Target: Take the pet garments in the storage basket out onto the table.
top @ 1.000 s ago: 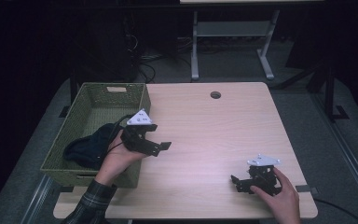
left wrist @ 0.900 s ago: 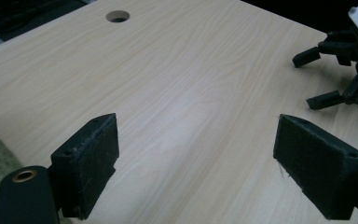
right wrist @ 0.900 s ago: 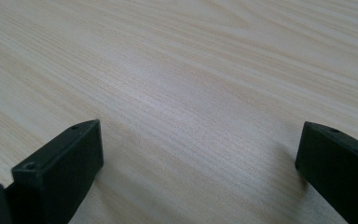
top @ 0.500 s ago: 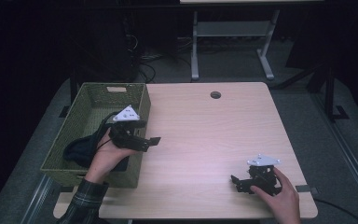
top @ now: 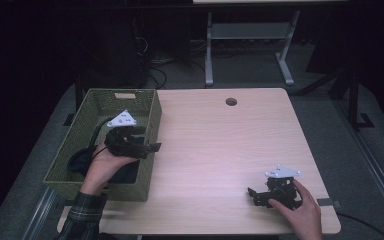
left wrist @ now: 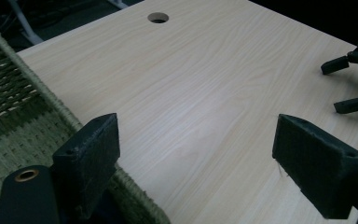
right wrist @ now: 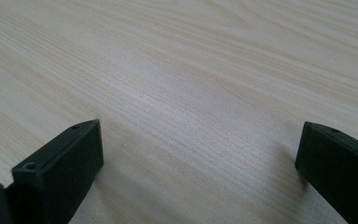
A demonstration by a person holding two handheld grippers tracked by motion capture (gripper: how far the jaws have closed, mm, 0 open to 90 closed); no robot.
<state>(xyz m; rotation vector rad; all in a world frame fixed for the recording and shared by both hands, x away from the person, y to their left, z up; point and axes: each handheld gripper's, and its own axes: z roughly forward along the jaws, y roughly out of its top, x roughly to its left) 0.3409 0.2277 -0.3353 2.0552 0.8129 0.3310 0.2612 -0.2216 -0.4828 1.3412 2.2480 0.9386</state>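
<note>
My left gripper (top: 148,138) hangs open over the right wall of a green woven basket (top: 100,189) at the table's left, with nothing between its jaws. In the left gripper view the left gripper (left wrist: 200,163) has its jaws wide apart, the basket rim (left wrist: 32,88) lies at the left and bare wood lies ahead. A dark cloth (top: 77,161) lies inside the basket under the person's left hand. My right gripper (top: 254,196) rests open on the table near the front right, pointing left. The right gripper (right wrist: 196,158) has only wood grain between its jaws.
The light wooden table (top: 220,145) has a round cable hole (top: 231,101) near its far edge. The other gripper's jaws (left wrist: 354,60) show at the far right of the left gripper view. Behind the table, a metal desk frame (top: 250,45) stands on a dark floor.
My left gripper has drawn back to the left, from above the table to above the basket's right wall, staying open. The right gripper has not moved.
</note>
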